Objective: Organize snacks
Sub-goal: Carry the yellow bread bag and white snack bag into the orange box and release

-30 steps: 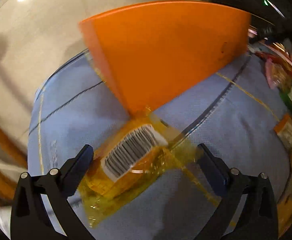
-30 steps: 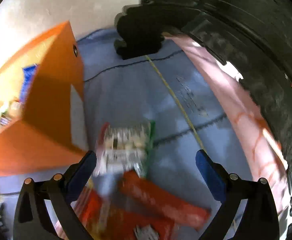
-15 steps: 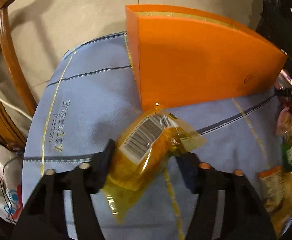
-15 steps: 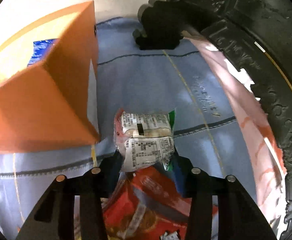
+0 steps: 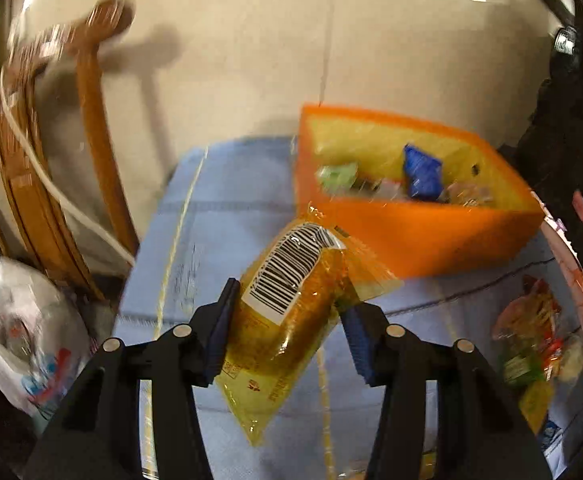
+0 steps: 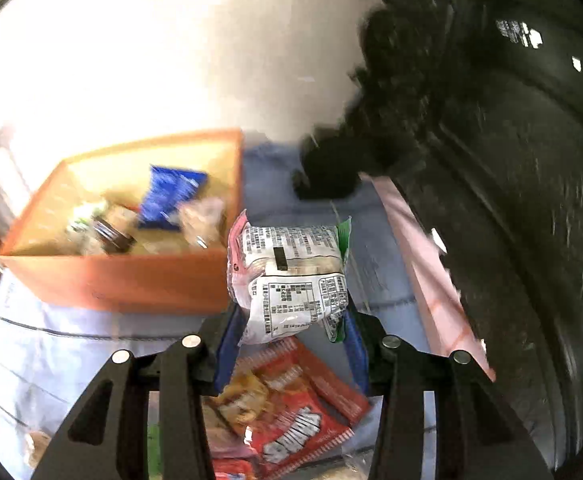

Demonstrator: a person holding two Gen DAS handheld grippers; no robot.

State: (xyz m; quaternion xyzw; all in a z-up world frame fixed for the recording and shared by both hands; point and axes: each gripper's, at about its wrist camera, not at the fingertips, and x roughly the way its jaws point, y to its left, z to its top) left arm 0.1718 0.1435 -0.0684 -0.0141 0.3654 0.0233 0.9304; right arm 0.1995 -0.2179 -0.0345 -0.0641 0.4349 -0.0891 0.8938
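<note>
Sitting on the blue cloth, the orange box already has a few snacks inside. The left gripper has just clamped onto a yellow packet, and the right gripper grips a white packet above the red bags.

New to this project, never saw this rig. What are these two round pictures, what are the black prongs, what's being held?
No robot here: a person carries a two-finger claw in each hand, each with a fisheye camera looking along its fingers, hence the round, bent pictures. The black prongs at the bottom are those fingers.

Left wrist view: the left claw has just been closing and now grips a yellow snack pack with a barcode label.

Right wrist view: the right claw grips a white printed snack packet.

Both views show an open orange box holding some snacks on a blue cloth. More packets lie loose, including a red one.
</note>
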